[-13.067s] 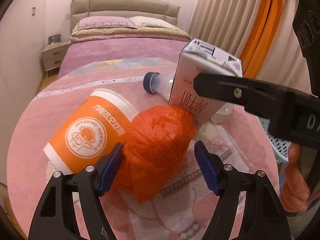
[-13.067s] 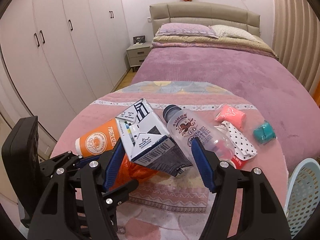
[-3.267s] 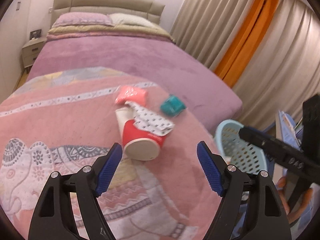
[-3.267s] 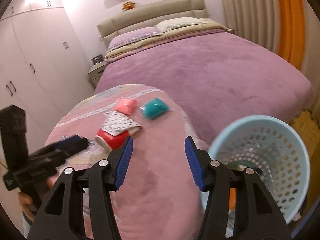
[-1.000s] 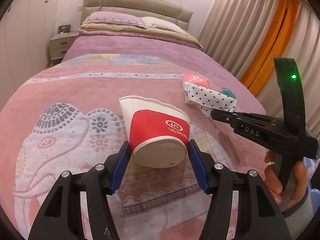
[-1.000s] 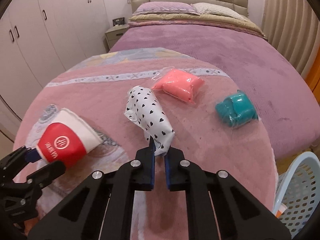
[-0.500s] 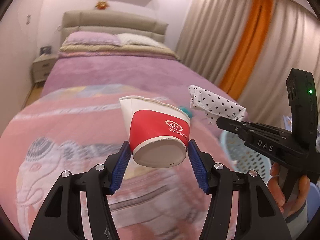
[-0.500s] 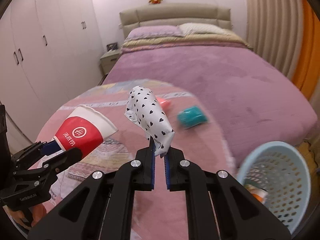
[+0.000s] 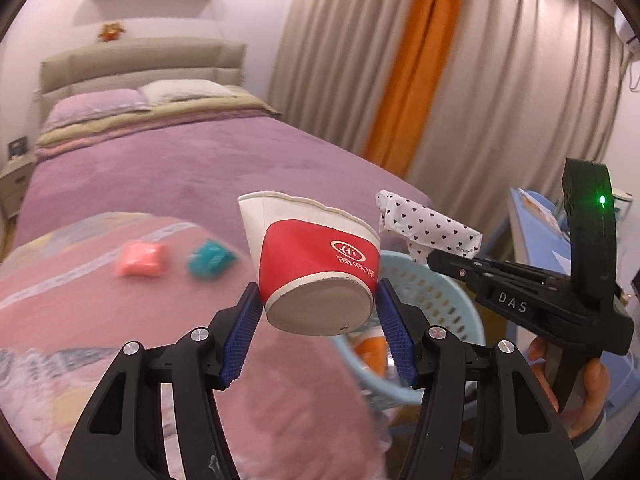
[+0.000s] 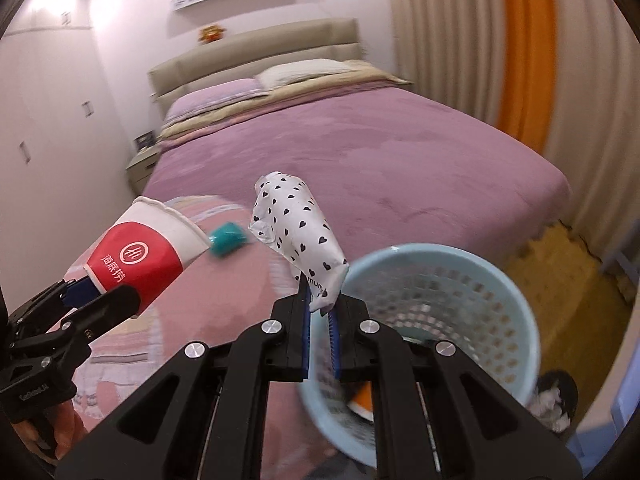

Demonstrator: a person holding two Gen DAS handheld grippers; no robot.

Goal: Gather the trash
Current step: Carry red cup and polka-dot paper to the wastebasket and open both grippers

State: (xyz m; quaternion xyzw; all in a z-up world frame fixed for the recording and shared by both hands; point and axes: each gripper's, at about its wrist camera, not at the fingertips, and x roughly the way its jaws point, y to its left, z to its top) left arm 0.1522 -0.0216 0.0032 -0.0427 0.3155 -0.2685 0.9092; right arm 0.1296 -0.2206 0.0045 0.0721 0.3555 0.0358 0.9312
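Note:
My left gripper (image 9: 318, 332) is shut on a red and white paper cup (image 9: 316, 264), held in the air with its base toward the camera. My right gripper (image 10: 319, 312) is shut on a white wrapper with black hearts (image 10: 298, 232), also lifted off the bed. A light blue perforated basket (image 10: 444, 304) stands on the floor just right of the bed's corner, below and right of both grippers, with orange trash inside. In the left wrist view the basket (image 9: 436, 292) shows behind the cup, and the wrapper (image 9: 424, 226) sticks out of the right gripper (image 9: 434, 258).
A pink packet (image 9: 140, 260) and a teal packet (image 9: 208, 262) lie on the pink blanket (image 9: 120, 320) at the foot of the purple bed (image 10: 360, 152). Beige and orange curtains (image 9: 420, 72) hang at the right. A blue shelf (image 9: 536, 224) stands beyond the basket.
Both grippers have risen off the blanket and swung right toward the basket, carrying the cup and the heart wrapper. The basket has come into view beneath them.

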